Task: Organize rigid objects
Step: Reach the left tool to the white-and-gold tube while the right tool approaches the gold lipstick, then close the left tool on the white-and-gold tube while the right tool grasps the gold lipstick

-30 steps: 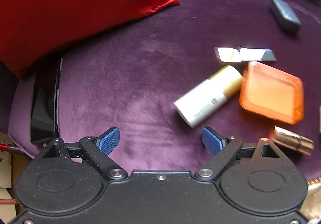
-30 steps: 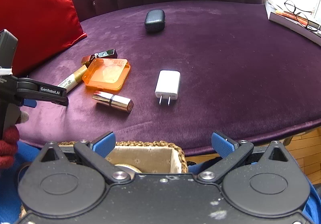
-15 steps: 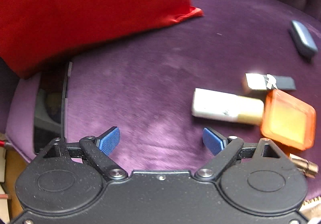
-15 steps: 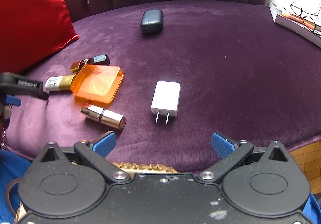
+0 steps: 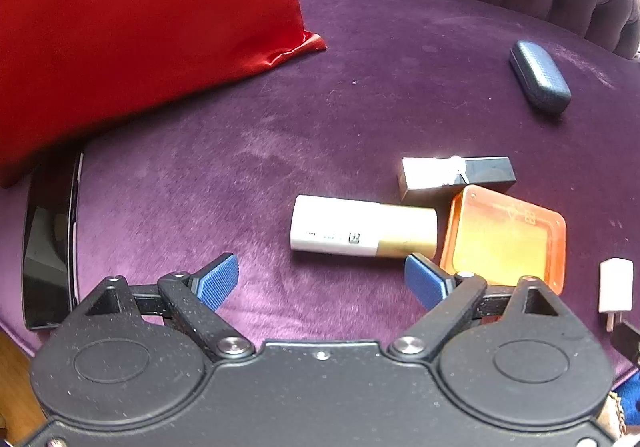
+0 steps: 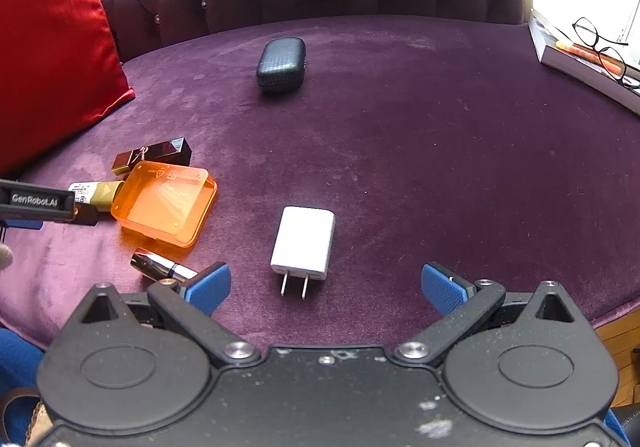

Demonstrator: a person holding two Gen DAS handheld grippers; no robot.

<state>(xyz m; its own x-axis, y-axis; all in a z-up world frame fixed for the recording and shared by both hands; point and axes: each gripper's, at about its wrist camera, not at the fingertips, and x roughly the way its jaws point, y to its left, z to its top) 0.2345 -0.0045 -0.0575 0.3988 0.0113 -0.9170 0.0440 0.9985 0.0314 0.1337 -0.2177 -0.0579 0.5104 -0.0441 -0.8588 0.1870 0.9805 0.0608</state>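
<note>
The white-and-gold cylindrical tube (image 5: 362,233) lies flat near the front-left edge of the purple velvet seat (image 5: 360,95), touching the translucent orange plastic box (image 5: 506,239). The black-and-gold rectangular case (image 5: 456,173) sits just behind both. Your left gripper (image 5: 320,281) hovers before the tube, jaws wide apart, nothing between them. Your right gripper (image 6: 325,287) stands equally spread and empty, the white plug-in charger (image 6: 303,243) just ahead of it.
</note>
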